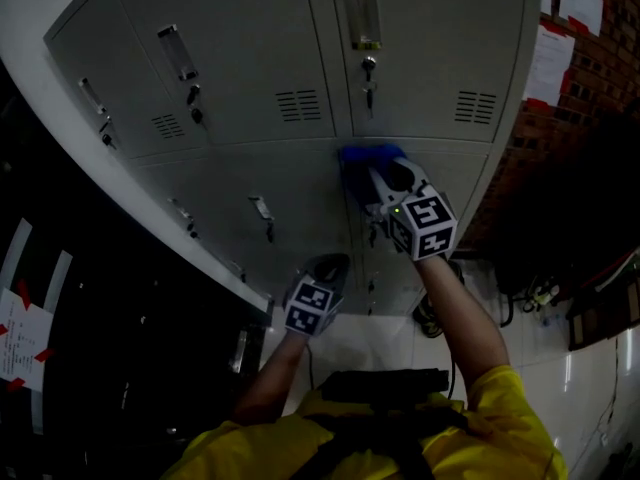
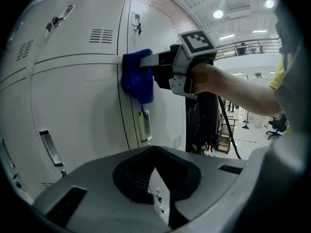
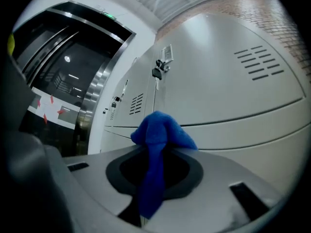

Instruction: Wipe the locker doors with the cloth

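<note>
right gripper [image 3: 153, 181] fingers clenched on blue cloth [image 3: 159, 130] | cloth pressed against grey locker doors [image 1: 425, 53] | left gripper [image 2: 155, 178] fingers closed, empty

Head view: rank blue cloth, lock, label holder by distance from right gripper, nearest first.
1. The blue cloth: clamped in the right gripper, at the door.
2. The lock: above the cloth, on the upper door.
3. The label holder: higher still, near that door's top.
</note>
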The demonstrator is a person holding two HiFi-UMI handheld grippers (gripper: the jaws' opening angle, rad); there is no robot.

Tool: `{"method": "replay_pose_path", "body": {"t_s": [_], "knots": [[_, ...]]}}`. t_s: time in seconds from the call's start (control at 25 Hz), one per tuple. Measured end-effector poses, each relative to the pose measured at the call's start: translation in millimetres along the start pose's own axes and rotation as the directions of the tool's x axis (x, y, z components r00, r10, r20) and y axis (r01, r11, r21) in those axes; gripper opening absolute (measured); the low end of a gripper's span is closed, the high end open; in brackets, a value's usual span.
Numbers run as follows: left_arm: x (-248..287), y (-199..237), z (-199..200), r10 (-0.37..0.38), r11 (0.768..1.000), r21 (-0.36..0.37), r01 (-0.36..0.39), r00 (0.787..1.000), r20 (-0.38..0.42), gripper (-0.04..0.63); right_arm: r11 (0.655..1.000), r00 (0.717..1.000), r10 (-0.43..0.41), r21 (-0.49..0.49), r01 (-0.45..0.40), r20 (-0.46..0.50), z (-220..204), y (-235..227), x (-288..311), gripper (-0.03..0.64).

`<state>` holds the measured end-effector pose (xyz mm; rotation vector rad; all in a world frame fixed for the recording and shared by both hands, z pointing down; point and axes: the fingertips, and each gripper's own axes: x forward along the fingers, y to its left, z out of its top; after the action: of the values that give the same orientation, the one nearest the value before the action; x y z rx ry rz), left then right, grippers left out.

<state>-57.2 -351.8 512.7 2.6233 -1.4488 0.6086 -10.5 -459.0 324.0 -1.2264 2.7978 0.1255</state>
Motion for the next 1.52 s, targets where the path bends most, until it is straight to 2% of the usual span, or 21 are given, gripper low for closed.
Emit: {"method": "replay_pose_path", "body": {"t_s": [0.16,0.36,0.56,0.64,0.8,0.88,0.92,1.0,1.16,1.28,1.32,1.4,1.52], "knots": [[2,0,-12,-0.005,1.000,-0.020,0.005,1.000,-0.019,0.003,1.000,0.999,-0.006,0.029,0.007,-0.032,-24,-3,-4,0.066],[1,-2,-27,-0.020,0.999,-0.032,0.019,0.999,-0.046,0.003,0.991,0.982,-0.036,0.124,0.060,-0.185,-129,-4,-15,0.066],[-1,0,-46,-0.018,0.998,-0.059,0.014,0.997,-0.076,0.003,0.961,0.938,-0.040,0.245,0.131,-0.345,-224,-1,-35,0.066],[-2,1,-55,-0.016,0.997,-0.073,0.010,0.996,-0.092,0.003,0.946,0.943,-0.040,0.290,0.141,-0.330,-251,2,-43,0.067],[-2,-4,-71,-0.038,0.996,-0.083,0.028,0.991,-0.129,0.003,0.878,0.967,-0.081,0.442,0.185,-0.243,-272,-8,-57,0.066],[-1,-4,-70,-0.041,0.996,-0.087,0.030,0.992,-0.123,0.003,0.865,0.977,-0.064,0.478,0.156,-0.204,-266,-6,-65,0.066],[-1,-3,-68,-0.038,0.996,-0.088,0.027,0.993,-0.116,0.003,0.873,0.978,-0.064,0.465,0.150,-0.197,-259,-5,-71,0.066],[-1,2,-61,-0.032,0.996,-0.082,0.023,0.995,-0.099,0.003,0.912,0.979,-0.080,0.384,0.147,-0.185,-225,-1,-79,0.066],[5,0,-45,-0.049,0.997,-0.055,0.045,0.997,-0.068,0.003,0.979,0.992,-0.104,0.169,0.114,-0.066,-81,-10,-69,0.066],[12,-10,-25,-0.072,0.997,-0.025,0.071,0.997,-0.035,0.003,0.992,0.994,-0.111,0.055,0.111,-0.001,7,-32,-51,0.066],[15,-11,-18,-0.074,0.997,-0.010,0.073,0.997,-0.026,0.003,0.992,0.993,-0.121,0.047,0.120,0.001,17,-42,-46,0.066],[21,-12,-8,-0.070,0.997,0.018,0.070,0.997,-0.015,0.003,0.989,0.990,-0.143,0.032,0.144,-0.012,13,-52,-40,0.066],[30,-11,1,-0.067,0.996,0.051,0.067,0.998,-0.005,0.003,0.983,0.980,-0.175,0.034,0.178,-0.091,-49,-51,-43,0.066]]}}
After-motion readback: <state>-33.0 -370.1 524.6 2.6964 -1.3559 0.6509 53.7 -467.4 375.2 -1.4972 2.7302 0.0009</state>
